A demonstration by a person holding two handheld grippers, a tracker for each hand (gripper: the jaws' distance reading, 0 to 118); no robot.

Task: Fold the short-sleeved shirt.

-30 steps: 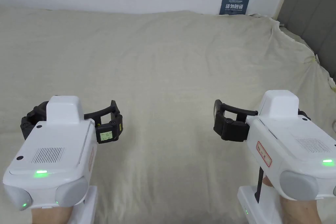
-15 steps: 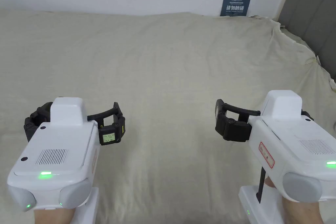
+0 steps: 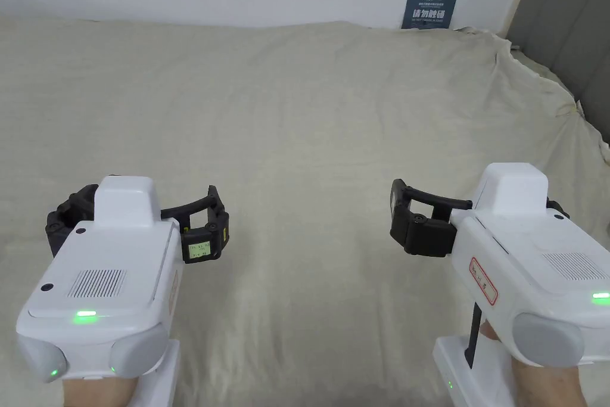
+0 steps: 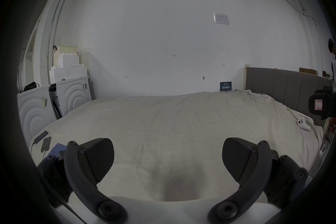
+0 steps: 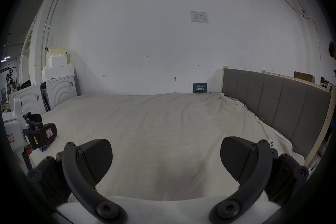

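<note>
Lying at the left edge of the bed, a crumpled piece of blue fabric (image 4: 56, 147) sits just beside a dark smartphone (image 4: 45, 143); whether it is the short-sleeved shirt cannot be told. The wrinkled cream bedsheet (image 3: 310, 128) spreads bare ahead. Above it hover the left gripper (image 4: 168, 153) and the right gripper (image 5: 166, 153), well apart, each with black jaws spread wide and holding nothing. A grey padded headboard (image 5: 272, 100) stands on the right.

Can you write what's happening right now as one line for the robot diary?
left gripper: open, holding nothing | right gripper: open, holding nothing | both above bed sheet
</note>
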